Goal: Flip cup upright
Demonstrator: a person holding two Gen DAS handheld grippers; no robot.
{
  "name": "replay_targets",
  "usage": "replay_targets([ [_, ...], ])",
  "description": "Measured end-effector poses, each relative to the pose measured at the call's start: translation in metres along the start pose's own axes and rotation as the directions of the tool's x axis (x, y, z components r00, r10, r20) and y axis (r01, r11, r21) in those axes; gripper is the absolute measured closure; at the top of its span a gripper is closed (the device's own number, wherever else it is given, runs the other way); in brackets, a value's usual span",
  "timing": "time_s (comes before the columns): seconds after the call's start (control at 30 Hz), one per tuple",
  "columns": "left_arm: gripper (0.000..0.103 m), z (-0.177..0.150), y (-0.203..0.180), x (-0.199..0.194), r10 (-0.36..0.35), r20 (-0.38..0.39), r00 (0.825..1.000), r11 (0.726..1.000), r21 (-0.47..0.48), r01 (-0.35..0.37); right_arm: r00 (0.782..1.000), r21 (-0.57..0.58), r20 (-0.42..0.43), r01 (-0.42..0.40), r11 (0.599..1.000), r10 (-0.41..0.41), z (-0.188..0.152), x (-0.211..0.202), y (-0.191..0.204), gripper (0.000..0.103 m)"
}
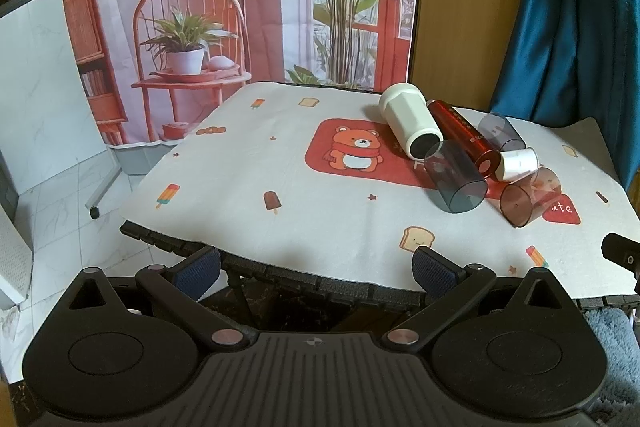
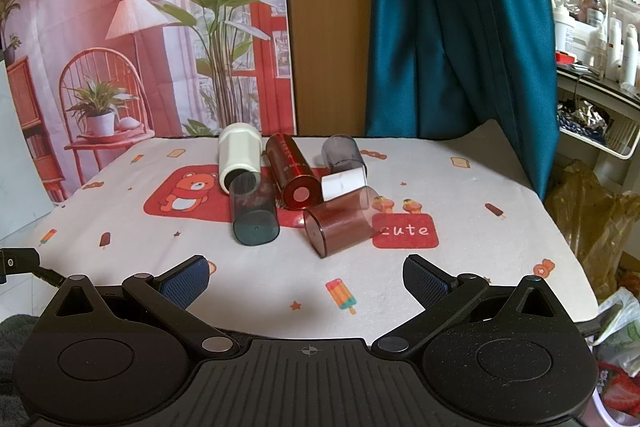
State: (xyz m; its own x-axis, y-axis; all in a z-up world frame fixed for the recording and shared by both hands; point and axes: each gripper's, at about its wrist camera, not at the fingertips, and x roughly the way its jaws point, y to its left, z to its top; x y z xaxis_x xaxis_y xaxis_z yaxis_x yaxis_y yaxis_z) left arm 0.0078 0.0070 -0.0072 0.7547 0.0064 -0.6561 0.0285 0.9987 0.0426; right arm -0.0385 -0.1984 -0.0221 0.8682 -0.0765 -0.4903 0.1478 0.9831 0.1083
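In the left wrist view, the left gripper (image 1: 316, 269) is held with its blue-padded fingers spread wide and nothing between them, at the near edge of the tabletop (image 1: 248, 163). Toward the far right corner, a cluster of cups is seen lying on its sides: a white cup (image 1: 408, 119), a red metallic cup (image 1: 464, 137), a dark translucent cup (image 1: 456, 179), a brown translucent cup (image 1: 528, 197), a grey translucent cup (image 1: 500, 131) and a small white cup (image 1: 520, 163).

In the right wrist view, the right gripper (image 2: 306, 281) is likewise held wide and empty above the near edge. The same cups are seen mid-table, all on their sides and touching one another: white cup (image 2: 238, 155), red metallic cup (image 2: 292, 171), dark translucent cup (image 2: 254, 211), brown translucent cup (image 2: 340, 221).
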Motion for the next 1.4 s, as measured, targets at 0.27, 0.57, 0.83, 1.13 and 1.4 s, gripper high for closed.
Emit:
replay_targets([
  [0.27, 0.000, 0.000, 0.000, 0.000, 0.000, 0.001, 1.000, 1.000, -0.001, 0.000, 1.000, 0.002, -0.004, 0.001, 1.000, -0.001, 0.001, 0.001, 0.000, 0.000],
  [0.57, 0.000, 0.002, 0.002, 0.001, 0.004, 0.008, 1.000, 1.000, -0.001, -0.004, 1.000, 0.014, -0.015, -0.011, 1.000, 0.011, 0.007, 0.004, -0.005, 0.000],
  [0.83, 0.000, 0.011, 0.010, 0.023, 0.014, -0.011, 1.000, 1.000, -0.018, -0.014, 0.999, 0.042, -0.044, -0.026, 0.999, 0.028, 0.020, 0.029, -0.017, 0.000],
  [1.13, 0.000, 0.026, 0.013, 0.051, 0.013, 0.007, 1.000, 1.000, 0.010, -0.013, 0.997, 0.026, -0.064, -0.030, 0.999, 0.032, 0.031, 0.067, -0.017, 0.000],
  [1.4, 0.000, 0.030, 0.017, 0.090, 0.033, -0.036, 0.999, 0.999, -0.015, -0.033, 0.996, 0.023, -0.086, -0.037, 0.999, 0.039, 0.038, 0.103, -0.015, 0.000],
])
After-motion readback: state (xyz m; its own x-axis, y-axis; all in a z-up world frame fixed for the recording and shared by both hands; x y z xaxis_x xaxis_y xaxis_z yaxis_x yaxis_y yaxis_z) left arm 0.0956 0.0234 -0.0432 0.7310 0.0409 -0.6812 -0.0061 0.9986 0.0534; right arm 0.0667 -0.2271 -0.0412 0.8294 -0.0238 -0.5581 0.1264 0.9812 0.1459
